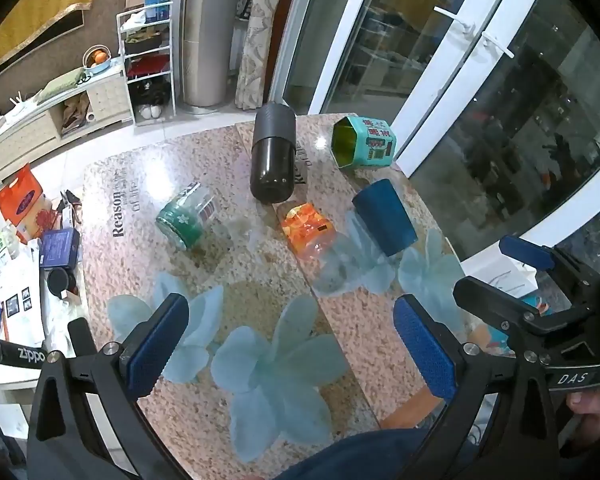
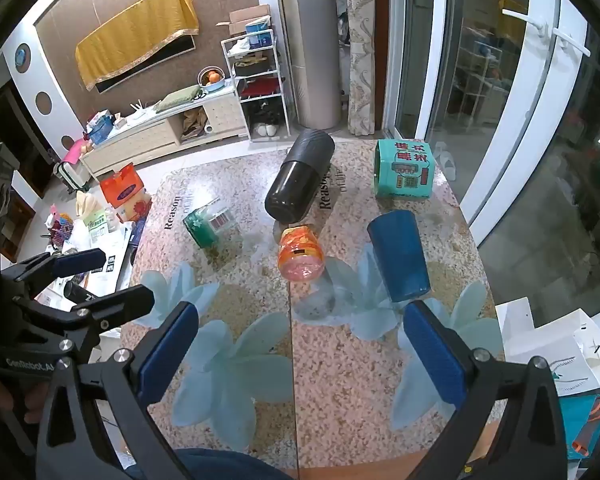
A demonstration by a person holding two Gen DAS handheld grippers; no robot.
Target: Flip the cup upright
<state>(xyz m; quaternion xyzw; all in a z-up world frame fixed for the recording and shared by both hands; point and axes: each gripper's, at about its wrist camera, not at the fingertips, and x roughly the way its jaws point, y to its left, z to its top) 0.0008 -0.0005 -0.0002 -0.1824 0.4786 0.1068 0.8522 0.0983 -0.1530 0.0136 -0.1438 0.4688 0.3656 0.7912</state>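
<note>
On the speckled stone table (image 2: 340, 380) the dark blue cup (image 2: 398, 256) lay on its side beyond our right gripper (image 2: 300, 356), both it and the left gripper (image 1: 292, 344) spread apart and empty, so we judged a firm mid-body grasp best.

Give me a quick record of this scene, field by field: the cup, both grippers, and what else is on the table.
cup: blue cup, upside down, wide mouth on the table
left gripper: open, empty, above near edge
right gripper: open, empty, near the cup
other items: black canister, orange jar, green jar, teal tin, all lying down
</note>
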